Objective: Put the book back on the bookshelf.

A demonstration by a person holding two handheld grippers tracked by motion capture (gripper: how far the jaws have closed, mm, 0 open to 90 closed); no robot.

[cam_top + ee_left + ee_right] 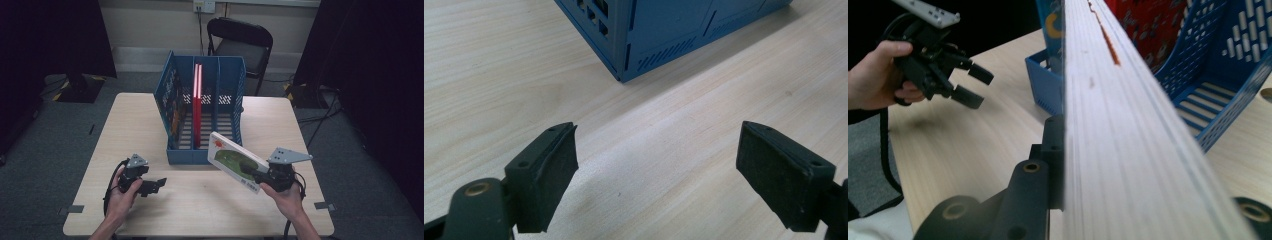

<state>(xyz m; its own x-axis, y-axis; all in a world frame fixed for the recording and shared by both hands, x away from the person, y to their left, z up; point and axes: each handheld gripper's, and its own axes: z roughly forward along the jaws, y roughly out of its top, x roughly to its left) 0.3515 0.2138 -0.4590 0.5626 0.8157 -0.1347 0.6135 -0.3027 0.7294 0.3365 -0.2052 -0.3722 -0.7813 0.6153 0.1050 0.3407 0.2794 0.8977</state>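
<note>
Right gripper [251, 171], fingers clamped on the book's [234, 161] edge, holds it tilted above the surface [200, 200] before the blue rack [172, 95], ready for slotting; left gripper [156, 185] rests aside, fingers apart.

A light wooden bench [150, 125] is set on grey carpet [65, 135]. A black folding chair [242, 42] is placed against the pale wall [150, 25], flanked by dark curtains [50, 35].
</note>
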